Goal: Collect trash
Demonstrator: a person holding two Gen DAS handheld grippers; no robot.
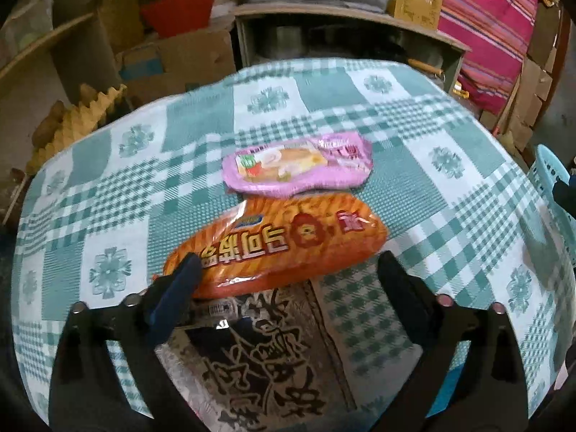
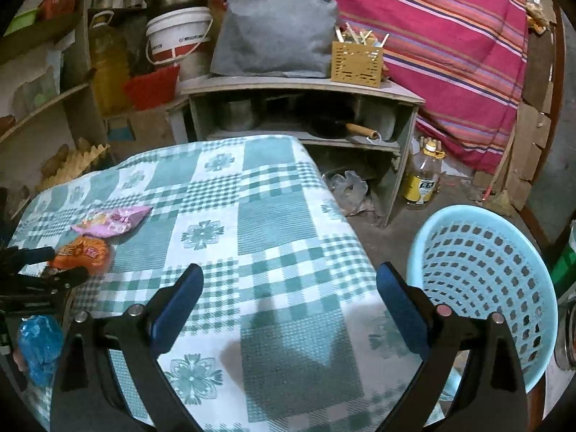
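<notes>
Two glossy crinkled wrappers, orange, pink, on woven checked cloth

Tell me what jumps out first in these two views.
The orange snack packet lies mid-table on the green checked tablecloth, just beyond the open left gripper, with a pink wrapper right behind it. In the right view, a pale blue perforated basket stands beside the table, right of the open right gripper.

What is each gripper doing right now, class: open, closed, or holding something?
Left gripper: open, jaws wide over the orange snack wrapper, not gripping it.
Right gripper: open, empty, above the checked tablecloth.
</notes>
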